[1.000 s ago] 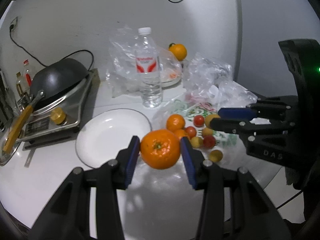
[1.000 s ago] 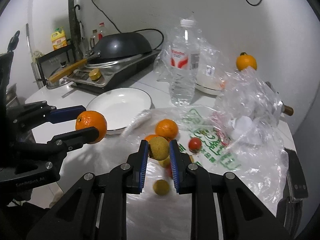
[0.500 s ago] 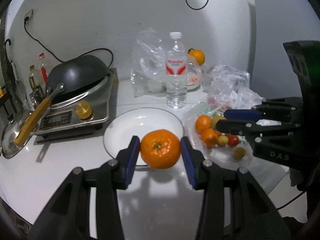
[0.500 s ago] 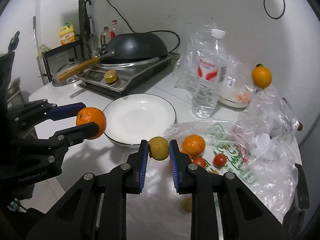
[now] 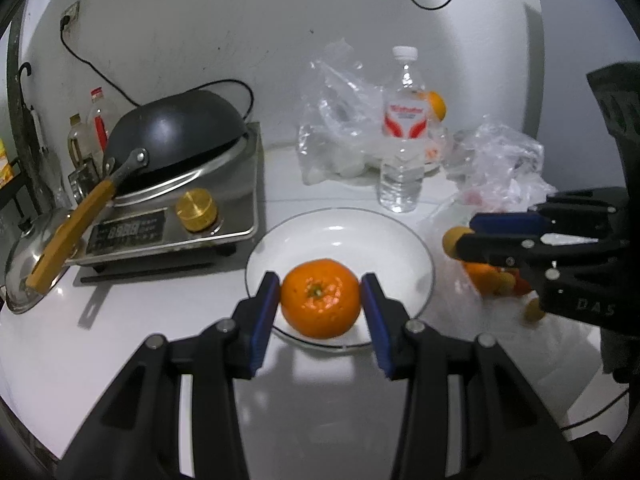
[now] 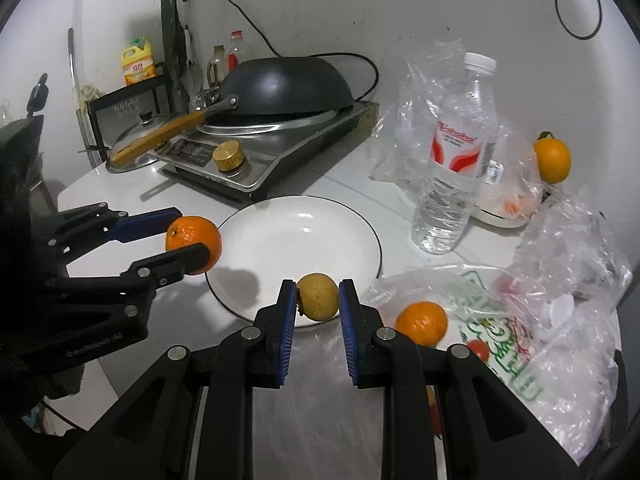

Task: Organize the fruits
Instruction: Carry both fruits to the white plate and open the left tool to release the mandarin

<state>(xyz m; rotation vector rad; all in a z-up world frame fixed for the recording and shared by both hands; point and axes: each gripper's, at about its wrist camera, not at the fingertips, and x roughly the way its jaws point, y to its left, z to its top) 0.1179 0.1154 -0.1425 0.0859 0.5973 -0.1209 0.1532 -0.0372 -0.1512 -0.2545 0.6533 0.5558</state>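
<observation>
My left gripper (image 5: 320, 304) clamps an orange (image 5: 320, 299) between its blue pads, held over the near rim of the white plate (image 5: 380, 248). My right gripper (image 6: 318, 300) pinches a small yellow-green fruit (image 6: 318, 297) at the plate's near edge. More fruit, including a second orange (image 6: 422, 322), lies on the plastic bag (image 6: 520, 340) beside the plate.

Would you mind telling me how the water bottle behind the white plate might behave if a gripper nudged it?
The water bottle stands tall and narrow, so a high push would likely tip it. It looks only partly filled, so probably light. Its thin clear plastic may dent under pressure.
</observation>
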